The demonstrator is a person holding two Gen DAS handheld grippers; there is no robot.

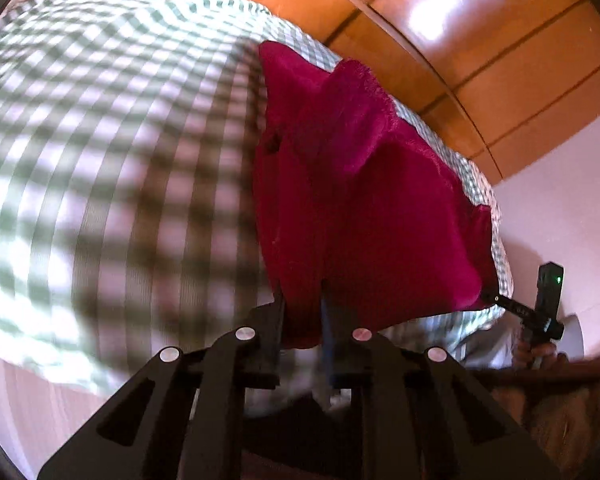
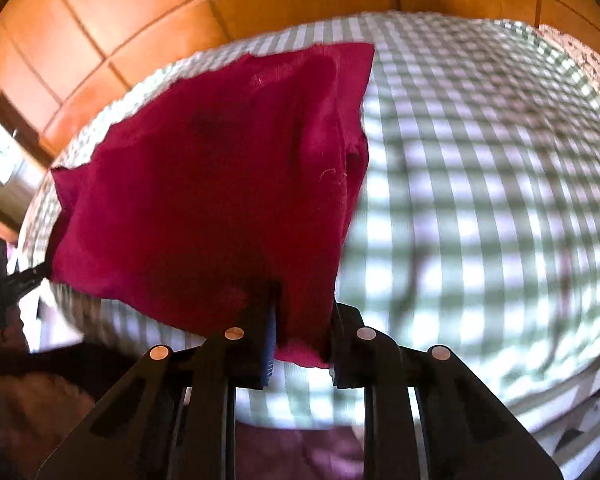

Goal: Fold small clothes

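Note:
A small magenta cloth hangs in the air above a bed with a green-and-white checked sheet. My left gripper is shut on one lower corner of the cloth. My right gripper is shut on the other corner of the same magenta cloth. The cloth is stretched between the two and droops toward the checked sheet. The right gripper also shows in the left wrist view, pinching the far corner. The left gripper shows in the right wrist view at the cloth's left edge.
A wooden wardrobe with panelled doors stands behind the bed and also shows in the right wrist view. A pale wall is to the right. A floral fabric lies at the bed's far right edge.

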